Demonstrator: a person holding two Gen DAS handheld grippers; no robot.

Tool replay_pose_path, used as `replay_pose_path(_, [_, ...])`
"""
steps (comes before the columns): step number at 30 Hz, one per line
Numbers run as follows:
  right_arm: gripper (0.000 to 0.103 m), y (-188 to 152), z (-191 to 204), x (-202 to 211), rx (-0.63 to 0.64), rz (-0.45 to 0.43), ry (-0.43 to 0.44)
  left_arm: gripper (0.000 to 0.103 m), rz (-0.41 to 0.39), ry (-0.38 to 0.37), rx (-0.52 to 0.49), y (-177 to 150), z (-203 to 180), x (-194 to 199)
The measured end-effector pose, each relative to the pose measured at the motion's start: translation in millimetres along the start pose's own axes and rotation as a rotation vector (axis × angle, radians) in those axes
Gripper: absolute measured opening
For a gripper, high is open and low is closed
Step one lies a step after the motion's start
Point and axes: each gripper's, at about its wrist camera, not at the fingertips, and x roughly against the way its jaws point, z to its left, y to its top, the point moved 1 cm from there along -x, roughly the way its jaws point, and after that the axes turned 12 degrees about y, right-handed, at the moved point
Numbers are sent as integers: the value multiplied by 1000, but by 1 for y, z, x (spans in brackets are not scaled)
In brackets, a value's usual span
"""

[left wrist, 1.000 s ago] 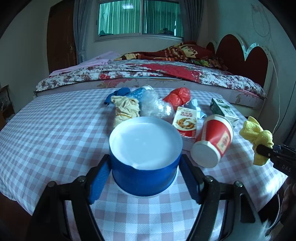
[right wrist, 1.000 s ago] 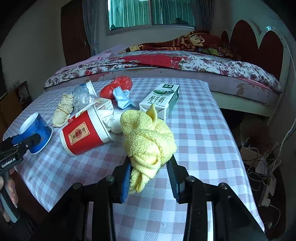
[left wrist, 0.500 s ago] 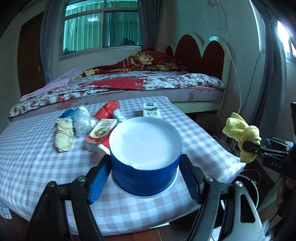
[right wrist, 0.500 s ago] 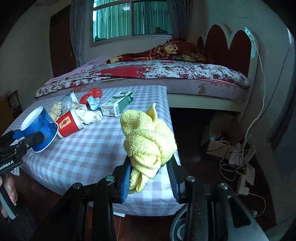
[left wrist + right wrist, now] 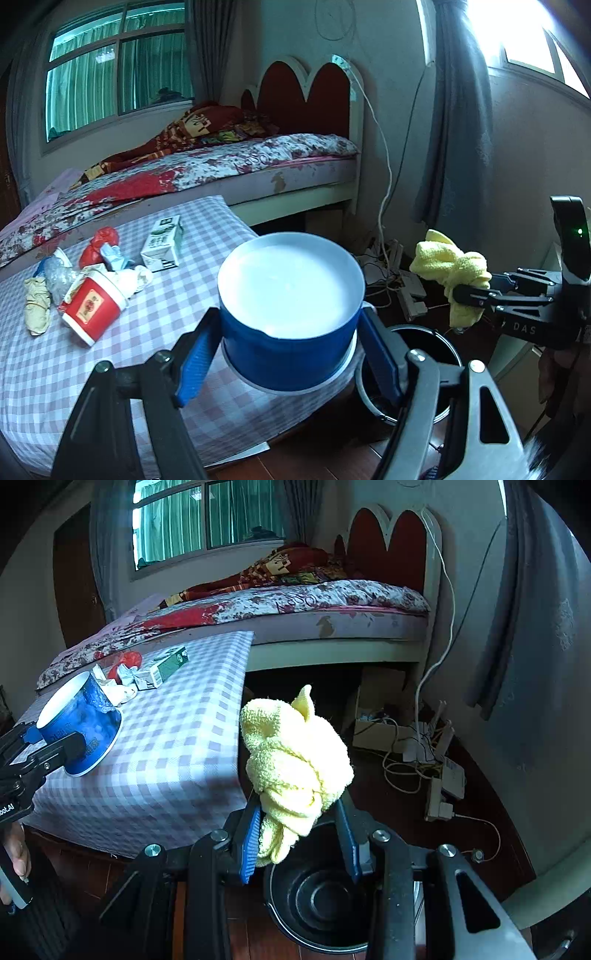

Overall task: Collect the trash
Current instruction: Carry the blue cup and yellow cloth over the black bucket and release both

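Your left gripper (image 5: 291, 358) is clamped on the blue cup (image 5: 290, 325), held over the worktop's (image 5: 110, 369) near right corner. Your right gripper (image 5: 299, 834) is clamped on the yellow cloth (image 5: 295, 760), off the worktop's right edge above the black bin (image 5: 325, 897) on the floor. Back near the worktop's far edge lie the red cup (image 5: 92, 306) and the milk carton (image 5: 162, 243).
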Motion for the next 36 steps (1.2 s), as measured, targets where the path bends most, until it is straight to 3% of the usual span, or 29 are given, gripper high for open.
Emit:
replay_pose_path(16, [39, -52, -68, 7, -91, 79, -20, 75, 91, -212, -146, -22, -109, -23])
replay_pose_path(31, [41, -84, -101, -22, -142, 195, 29, 75, 243, -340, -194, -55, -153, -65])
replay_pose_path(32, [47, -85, -103, -26, -149, 210, 35, 77, 261, -352, -198, -58, -156, -69])
replay_pose_path(34, [69, -87, -108, -37, -156, 252, -5, 85, 272, -319, -201, -63, -158, -75])
replay_pose_path(35, [88, -89, -113, -39, -164, 254, -48, 93, 273, -313, -194, -66, -157, -75])
replay_pose_path(36, [91, -92, -119, -40, -183, 257, -71, 98, 278, -301, -183, -68, -155, -76])
